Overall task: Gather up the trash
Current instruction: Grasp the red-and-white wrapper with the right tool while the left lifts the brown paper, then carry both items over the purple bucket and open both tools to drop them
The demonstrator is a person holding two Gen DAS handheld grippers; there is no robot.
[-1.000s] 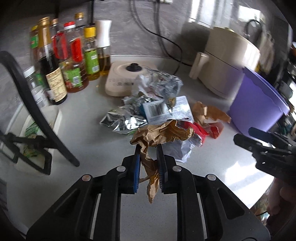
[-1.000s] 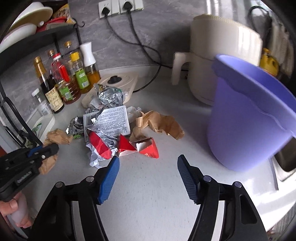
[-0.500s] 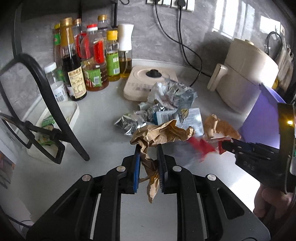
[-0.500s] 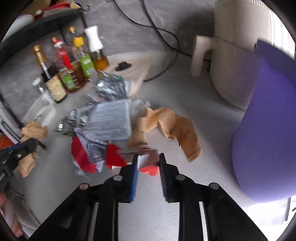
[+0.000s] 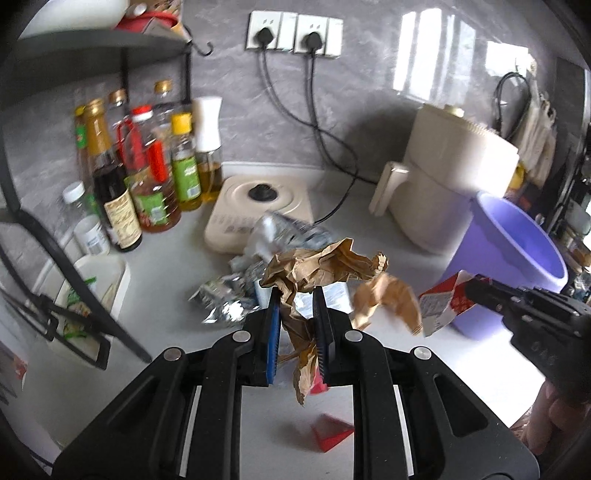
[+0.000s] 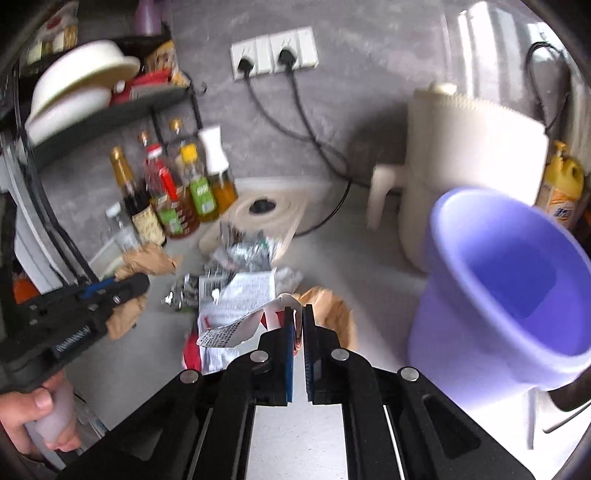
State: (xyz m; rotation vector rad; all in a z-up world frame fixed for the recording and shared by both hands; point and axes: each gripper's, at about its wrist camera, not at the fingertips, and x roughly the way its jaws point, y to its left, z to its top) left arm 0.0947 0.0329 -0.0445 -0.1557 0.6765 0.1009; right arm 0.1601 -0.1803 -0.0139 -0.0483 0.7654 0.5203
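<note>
Surface: grey speckled countertop [image 5: 177, 266] against a grey marbled wall; twin wall sockets [image 5: 295, 35] carry two black plugs with cords trailing down
Brown paper: crumpled brown paper [image 5: 317, 269] is lifted clear of the countertop; pinched between the blue pads of the left gripper [image 5: 295, 314]; a torn strip hangs below the jaws
Left gripper: jaws nearly together, clamped on the brown paper; seen from the right wrist view [image 6: 122, 291] it sits at the left with a hand [image 6: 37, 417] on its handle
Carton scrap: red and white carton scrap [image 5: 443, 306] is held off the surface, just in front of the purple bucket [image 5: 517, 266]; pinched by the right gripper [image 6: 298, 325]
Right gripper: jaws pressed together on the thin edge of the carton scrap [image 6: 251, 325]; printed white side faces the camera
Remaining trash: silver foil wrappers [image 5: 225, 302], a second brown paper wad [image 5: 391, 299] and a printed white packet [image 6: 240, 291] lie in a loose heap on the countertop; a small red piece [image 5: 328, 435] lies apart, nearer the camera
Bucket: upright at the right, open mouth up; inside looks bare where visible
Surroundings: cream air fryer [image 5: 454, 177] stands behind the bucket; flat cream appliance [image 5: 262, 206] sits beyond the heap; sauce and oil bottles [image 5: 147, 177] cluster at the left under a black rack [image 5: 92, 44]
</note>
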